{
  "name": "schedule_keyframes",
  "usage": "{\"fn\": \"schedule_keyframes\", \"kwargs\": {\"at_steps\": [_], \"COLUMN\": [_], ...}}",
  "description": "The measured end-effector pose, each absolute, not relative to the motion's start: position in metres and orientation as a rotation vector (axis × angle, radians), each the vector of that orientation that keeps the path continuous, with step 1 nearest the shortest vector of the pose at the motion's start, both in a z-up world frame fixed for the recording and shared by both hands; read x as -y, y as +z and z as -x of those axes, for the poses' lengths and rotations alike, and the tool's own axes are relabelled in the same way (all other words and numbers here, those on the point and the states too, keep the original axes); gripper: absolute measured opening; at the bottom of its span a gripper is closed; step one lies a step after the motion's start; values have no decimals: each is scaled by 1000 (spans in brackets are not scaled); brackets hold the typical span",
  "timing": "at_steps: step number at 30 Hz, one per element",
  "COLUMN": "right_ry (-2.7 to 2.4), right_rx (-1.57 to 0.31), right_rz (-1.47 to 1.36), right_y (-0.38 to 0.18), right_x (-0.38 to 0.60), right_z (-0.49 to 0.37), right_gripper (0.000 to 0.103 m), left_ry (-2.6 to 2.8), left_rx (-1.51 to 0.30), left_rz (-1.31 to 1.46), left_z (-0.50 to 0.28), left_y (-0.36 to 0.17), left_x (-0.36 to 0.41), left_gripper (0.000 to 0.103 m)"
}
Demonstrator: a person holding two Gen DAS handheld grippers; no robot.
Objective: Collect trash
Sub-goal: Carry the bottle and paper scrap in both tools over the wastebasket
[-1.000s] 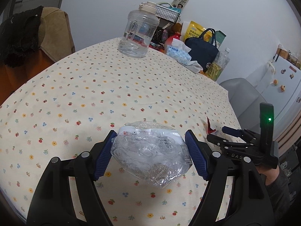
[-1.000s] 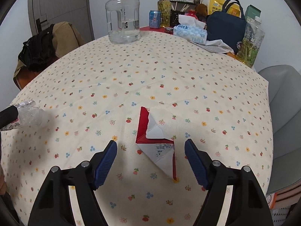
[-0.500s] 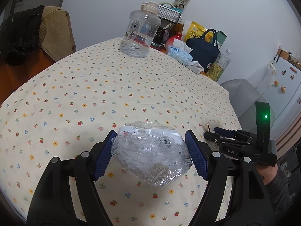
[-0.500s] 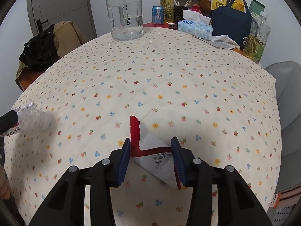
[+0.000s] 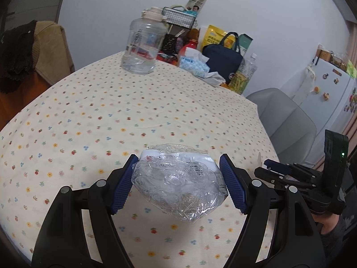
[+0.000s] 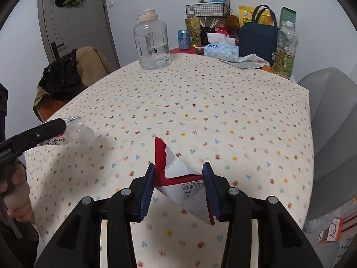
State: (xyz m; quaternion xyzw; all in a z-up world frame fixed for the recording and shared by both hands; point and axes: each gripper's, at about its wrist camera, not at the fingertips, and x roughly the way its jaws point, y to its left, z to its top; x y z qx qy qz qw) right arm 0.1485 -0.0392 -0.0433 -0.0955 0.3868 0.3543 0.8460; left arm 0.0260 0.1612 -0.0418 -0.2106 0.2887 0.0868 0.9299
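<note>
My left gripper [image 5: 178, 185] is shut on a crumpled clear plastic bottle [image 5: 178, 183] and holds it above the floral tablecloth [image 5: 111, 111]. The bottle also shows at the left edge of the right wrist view [image 6: 78, 132]. My right gripper [image 6: 179, 189] is shut on a torn red and white paper wrapper [image 6: 178, 174], lifted off the cloth near the table's front edge. The right gripper shows at the right of the left wrist view [image 5: 279, 172], level with the left one.
At the table's far side stand a large clear water jug [image 6: 152, 42], a tissue box [image 6: 221, 50], a navy bag [image 6: 258, 35], bottles and a wire basket. A grey chair [image 6: 330, 122] stands on the right, a clothes-draped chair [image 6: 67, 76] on the left.
My right gripper has closed on the red and white wrapper and lifted it off the cloth. The left gripper has kept hold of the bottle and risen slightly.
</note>
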Motion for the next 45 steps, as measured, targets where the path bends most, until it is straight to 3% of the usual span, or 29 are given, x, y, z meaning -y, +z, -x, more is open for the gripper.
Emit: {"fn": "schedule_keyframes", "kwargs": {"at_steps": [15,45], "right_ry": [631,335], "right_rx": [-765,-791], "right_rz": [34,-166], "right_y": [-31,-77], "right_x": [143,320], "right_z": [-126,-96], "right_gripper": [43,43], "left_ry": [40,-258], "left_rx": [-604,-695], "left_rz": [322,113], "left_z": [-53,-122], "left_y": [-26,-26], "left_x": [-89,83], "left_gripper": [74,74]}}
